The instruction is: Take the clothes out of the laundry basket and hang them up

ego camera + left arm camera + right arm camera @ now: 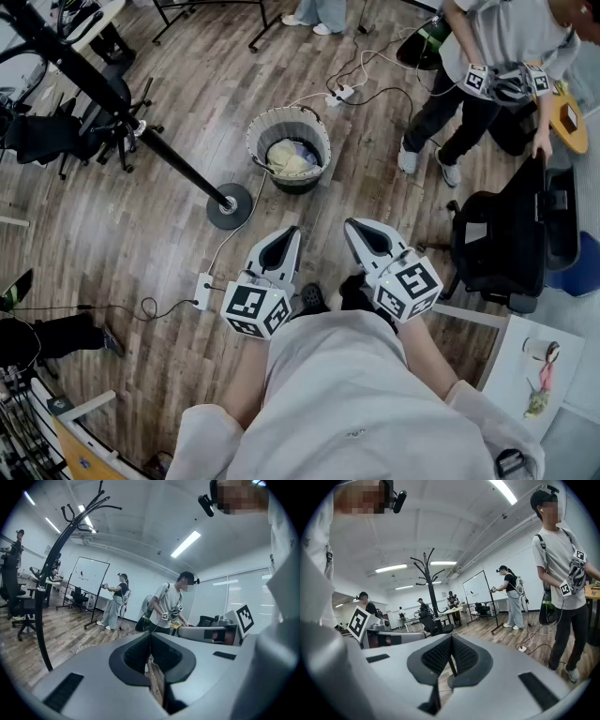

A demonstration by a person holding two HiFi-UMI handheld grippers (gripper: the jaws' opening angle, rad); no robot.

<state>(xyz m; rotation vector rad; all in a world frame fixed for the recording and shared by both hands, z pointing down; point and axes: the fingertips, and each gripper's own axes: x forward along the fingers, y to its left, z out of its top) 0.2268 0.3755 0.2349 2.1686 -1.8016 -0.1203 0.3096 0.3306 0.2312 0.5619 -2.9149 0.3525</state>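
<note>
Wood floor [141, 234] | laundry basket [258, 131], clothes [291, 157] inside, ahead, well apart | left gripper [292, 231] and right gripper [351, 225]: fingers [274, 255] closed together, empty | best: step closer, spread fingers before reaching, pinch one garment

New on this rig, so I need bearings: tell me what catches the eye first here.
The left gripper and right gripper dominate the head view's middle, side by side, jaws shut on nothing. Just ahead on the wood floor stands the round laundry basket with pale clothes inside, the black coat stand planted at its left.
</note>
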